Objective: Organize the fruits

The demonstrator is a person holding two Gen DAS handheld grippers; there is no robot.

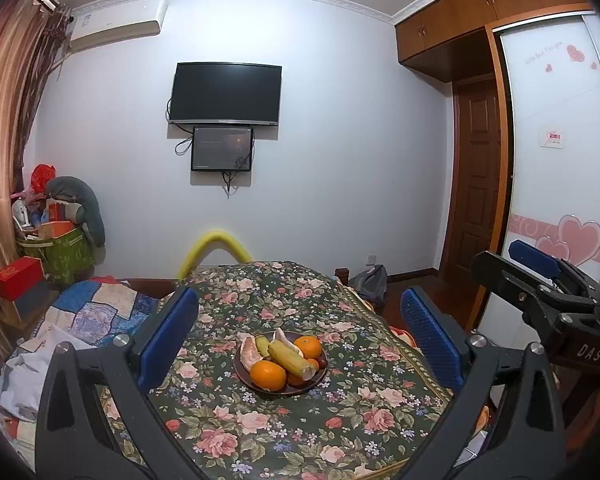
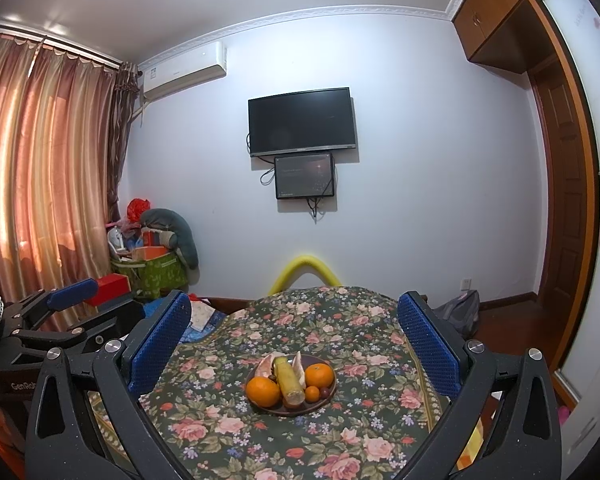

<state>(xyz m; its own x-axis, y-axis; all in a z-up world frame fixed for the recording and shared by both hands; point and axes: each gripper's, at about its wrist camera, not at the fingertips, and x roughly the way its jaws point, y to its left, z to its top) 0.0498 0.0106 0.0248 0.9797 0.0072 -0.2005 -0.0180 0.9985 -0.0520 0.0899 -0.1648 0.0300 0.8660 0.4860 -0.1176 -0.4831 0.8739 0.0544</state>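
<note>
My left gripper (image 1: 298, 336) and right gripper (image 2: 294, 344) both hang above the near edge of the flowered cloth (image 1: 340, 420), fingers spread wide with nothing between them. Past them, in the middle of the cloth, sits the dark plate (image 2: 332, 396) with all the fruit on it: a big orange (image 2: 262, 391) at the near left, another orange (image 2: 320, 375) at the right, a peeled banana (image 2: 290, 380) lying between them, pale fruit wedges (image 2: 265, 364) at the back and some small dark fruits. No fruit lies loose on the cloth. That fits either a pile waiting to be sorted or a plate already filled, so I can't judge the step. Nothing blocks the plate. Beyond are rumpled bedding (image 1: 72, 320), a yellow tube (image 1: 216, 244), a television (image 1: 226, 94) and a wardrobe (image 1: 556, 140).
</note>
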